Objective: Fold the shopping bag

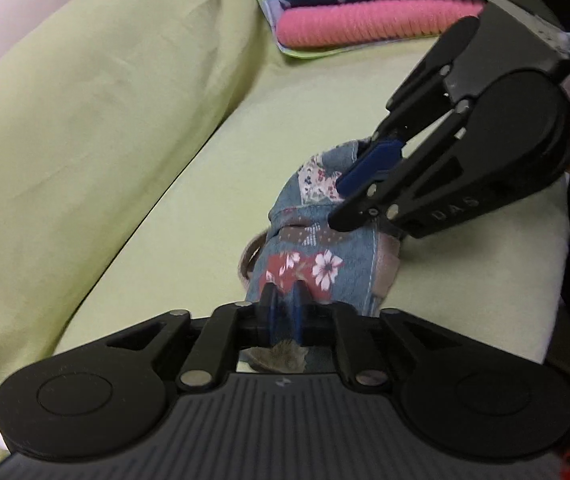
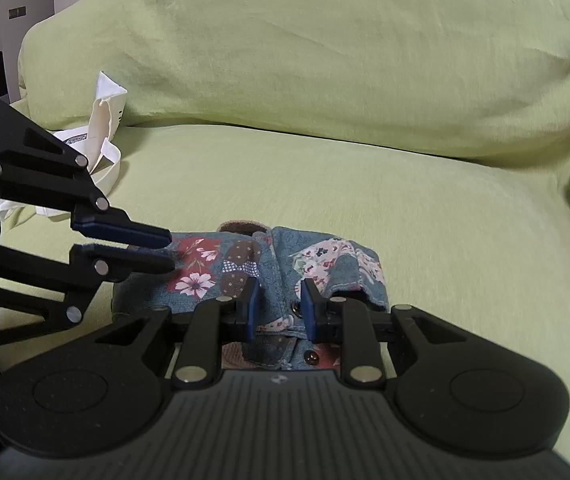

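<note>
The shopping bag is blue denim-like patchwork cloth with floral patches, folded into a small bundle on the green sofa seat; it also shows in the right wrist view. My left gripper has its jaws narrowly apart around the bundle's near end; from the right wrist view its fingers sit close together at the bundle's left edge. My right gripper is open, its fingers straddling the bundle's near edge by the snap buttons; in the left wrist view it comes in from the right over the bundle.
The green sofa backrest rises behind the seat. Folded pink and blue towels lie at the far end of the seat. A cream tote bag lies at the seat's left. The seat's front edge is close on the right.
</note>
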### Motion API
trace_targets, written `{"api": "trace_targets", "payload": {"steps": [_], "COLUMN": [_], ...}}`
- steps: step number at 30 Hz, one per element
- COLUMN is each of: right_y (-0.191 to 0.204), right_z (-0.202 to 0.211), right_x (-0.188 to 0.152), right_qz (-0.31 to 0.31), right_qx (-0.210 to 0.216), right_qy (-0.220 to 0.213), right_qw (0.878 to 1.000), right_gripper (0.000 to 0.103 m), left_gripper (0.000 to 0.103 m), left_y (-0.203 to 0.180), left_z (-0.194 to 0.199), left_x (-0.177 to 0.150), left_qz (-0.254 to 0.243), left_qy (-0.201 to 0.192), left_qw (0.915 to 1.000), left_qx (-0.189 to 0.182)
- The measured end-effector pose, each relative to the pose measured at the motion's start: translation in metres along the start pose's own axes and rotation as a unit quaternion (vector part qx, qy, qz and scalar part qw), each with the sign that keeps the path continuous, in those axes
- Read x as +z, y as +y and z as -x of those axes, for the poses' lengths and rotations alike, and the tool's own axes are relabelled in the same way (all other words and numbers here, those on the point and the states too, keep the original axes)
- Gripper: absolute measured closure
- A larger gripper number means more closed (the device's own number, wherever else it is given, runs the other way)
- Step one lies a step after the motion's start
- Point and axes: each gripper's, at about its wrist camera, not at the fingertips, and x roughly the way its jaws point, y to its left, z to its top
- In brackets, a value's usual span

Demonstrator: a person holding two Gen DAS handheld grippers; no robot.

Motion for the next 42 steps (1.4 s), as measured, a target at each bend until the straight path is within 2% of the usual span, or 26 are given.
{"api": "trace_targets", "payload": {"steps": [5,13,29,31,32,37,40,42], "right_y": [0.003,0.002,0.006,0.006,0.005,0.004,0.005,0.005], "right_z": [-0.001,-0.002,-0.003,-0.003,-0.003,-0.002,-0.003,-0.003], "right_x": [0.000,-0.001,-0.002,-0.002,-0.002,-0.003,-0.004,-0.004], "right_qz": [0.003,-0.001,0.002,0.001,0.000,-0.003,-0.003,-0.005], "right_qx": [-0.003,0.002,-0.001,-0.001,-0.001,0.001,0.000,0.001], "right_qy": [-0.001,-0.001,-0.004,-0.005,-0.005,-0.006,-0.008,-0.010], "right_qw": [1.000,1.000,1.000,1.000,1.000,1.000,1.000,1.000], "right_gripper": [0.082,0.082,0.082,0.082,0.082,0.082,0.082,0.082], "left_gripper": [0.098,0.098,0.096,0.081,0.080,0.080,0.080,0.080], "left_y": [0.002,0.005,0.008,0.016,0.021,0.055,0.071,0.080], "left_z": [-0.001,0.001,0.008,0.014,0.016,0.015,0.000,-0.014], "left_x": [0.005,0.000,-0.001,0.000,0.000,0.003,0.007,0.012], "left_qz": [-0.010,0.032,0.038,0.044,0.048,0.071,0.074,0.086], "left_qy": [0.009,0.004,0.011,0.012,0.012,0.014,0.026,0.031], "left_qw": [0.9999,0.9995,0.9992,0.9989,0.9986,0.9970,0.9963,0.9945], "left_qx": [-0.003,-0.001,-0.007,-0.014,-0.017,-0.028,-0.034,-0.053]}}
